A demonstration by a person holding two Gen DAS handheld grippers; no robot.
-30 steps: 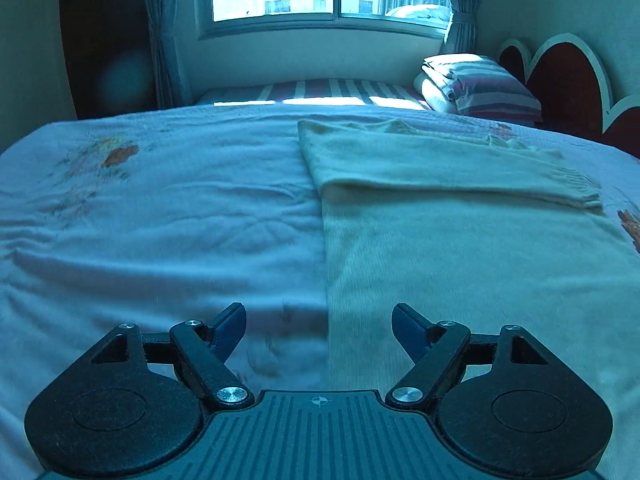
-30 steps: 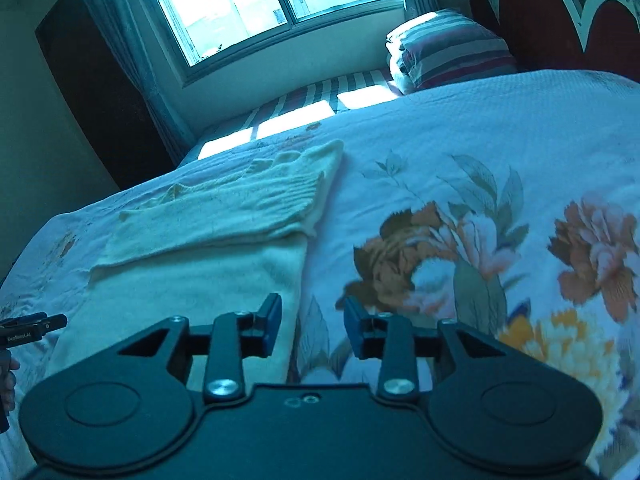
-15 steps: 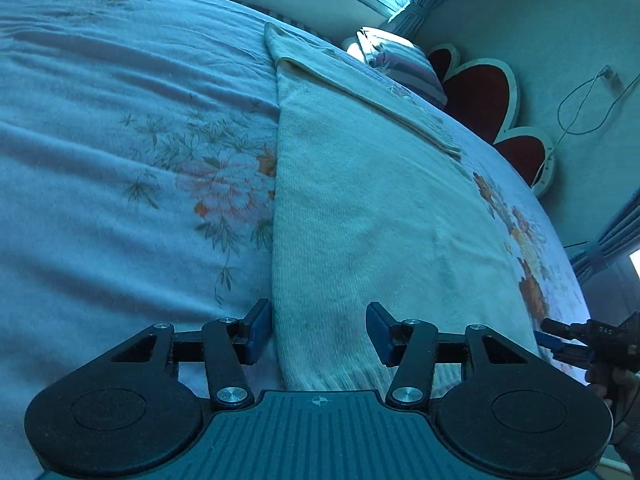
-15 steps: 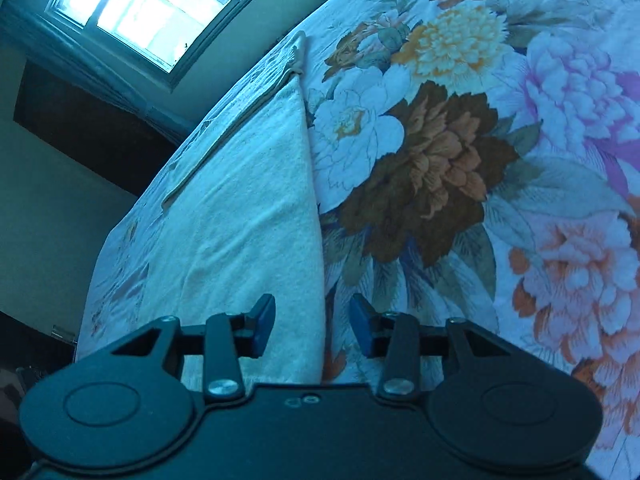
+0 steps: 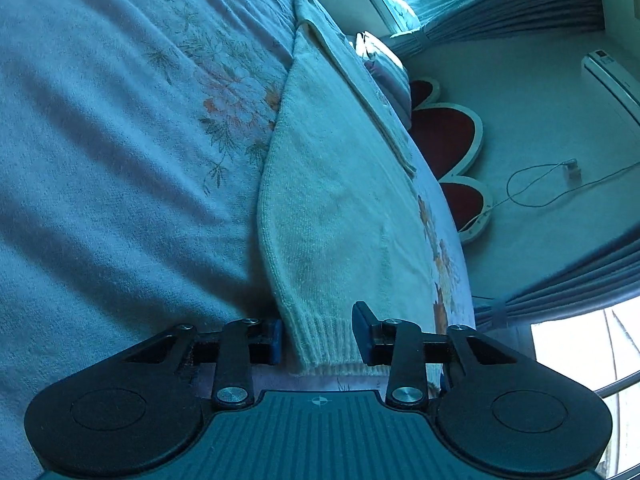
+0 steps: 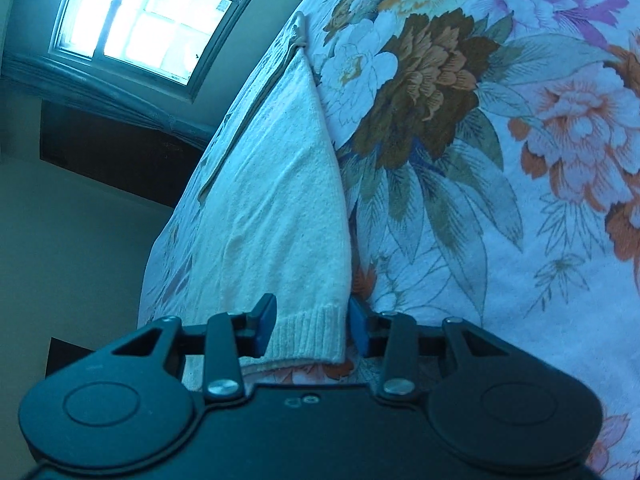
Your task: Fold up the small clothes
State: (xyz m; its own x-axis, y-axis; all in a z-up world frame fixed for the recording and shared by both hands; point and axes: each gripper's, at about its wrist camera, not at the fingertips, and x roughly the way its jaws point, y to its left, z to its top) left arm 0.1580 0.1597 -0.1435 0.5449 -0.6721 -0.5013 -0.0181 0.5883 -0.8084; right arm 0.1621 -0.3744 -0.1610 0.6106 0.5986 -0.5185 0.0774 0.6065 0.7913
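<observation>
One bed, floral cover, with cream sweater flat on it, far part already folded over. Left claw and right claw spread around ribbed hem corners, not yet pinching. Remaining: lifting hem, folding forward.

Dim blue cast, blown-out window

one sweater, one bedspread, two grippers

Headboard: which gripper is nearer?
Right. Left gripper straddles the sweater's left hem corner, sweater between it and the headboard; right gripper straddles the right corner, the headboard side.
</observation>
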